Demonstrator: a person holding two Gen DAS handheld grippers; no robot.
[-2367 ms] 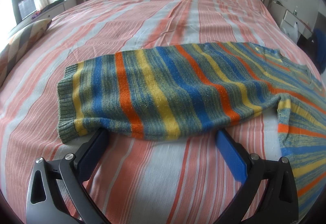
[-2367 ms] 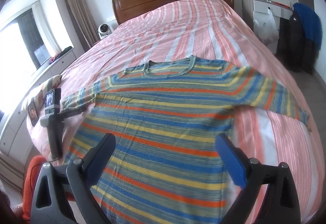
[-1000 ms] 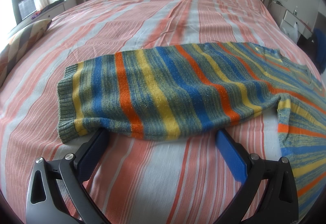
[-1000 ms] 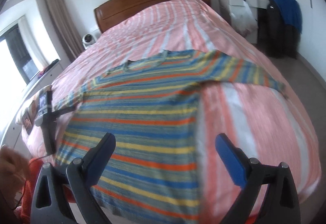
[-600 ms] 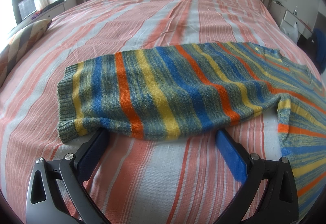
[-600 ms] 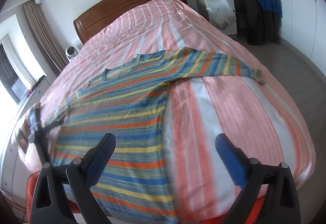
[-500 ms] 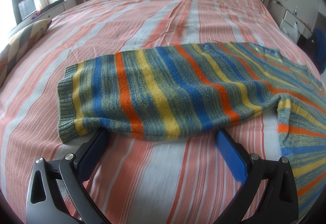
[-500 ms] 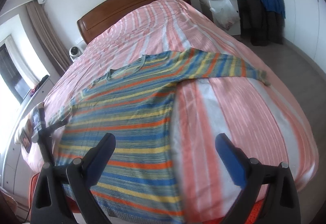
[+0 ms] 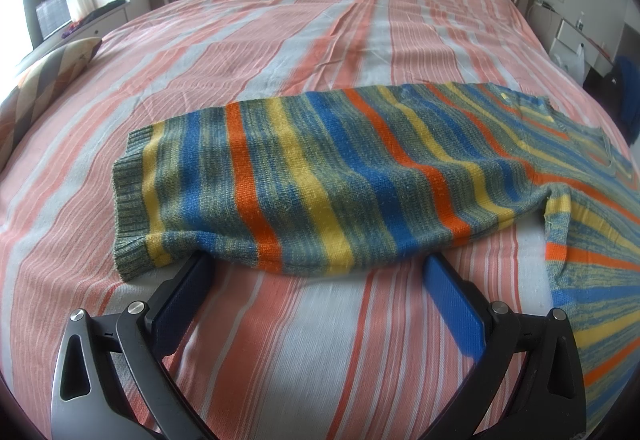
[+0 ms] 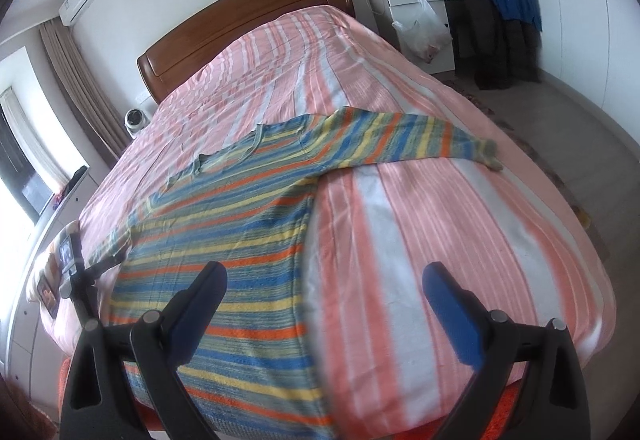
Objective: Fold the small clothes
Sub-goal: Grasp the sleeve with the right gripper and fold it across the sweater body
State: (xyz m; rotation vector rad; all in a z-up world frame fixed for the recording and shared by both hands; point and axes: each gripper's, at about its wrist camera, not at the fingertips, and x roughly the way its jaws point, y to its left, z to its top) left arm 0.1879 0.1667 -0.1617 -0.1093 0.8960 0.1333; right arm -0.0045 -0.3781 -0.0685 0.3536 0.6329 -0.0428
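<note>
A striped knit sweater (image 10: 240,224) in blue, yellow, orange and grey-green lies flat on the bed, neck toward the headboard. Its right sleeve (image 10: 400,139) stretches toward the bed's right edge. In the left wrist view its left sleeve (image 9: 320,183) lies across the sheet. My left gripper (image 9: 316,268) is open, its fingertips at the sleeve's near edge, one tucked just under the knit. My right gripper (image 10: 324,280) is open and empty, raised above the sweater's lower right side. The left gripper's body (image 10: 72,272) shows at the sweater's left sleeve.
The bed (image 10: 460,240) has a pink and white striped sheet and a wooden headboard (image 10: 248,23). A pillow (image 9: 44,79) lies at the left edge. A white nightstand with a bag (image 10: 420,27) and dark clothes on a chair (image 10: 500,27) stand to the right.
My right gripper has swung to the right and tilted, so its view now takes in the bed's right side and floor. The left gripper and the sleeve have not moved.
</note>
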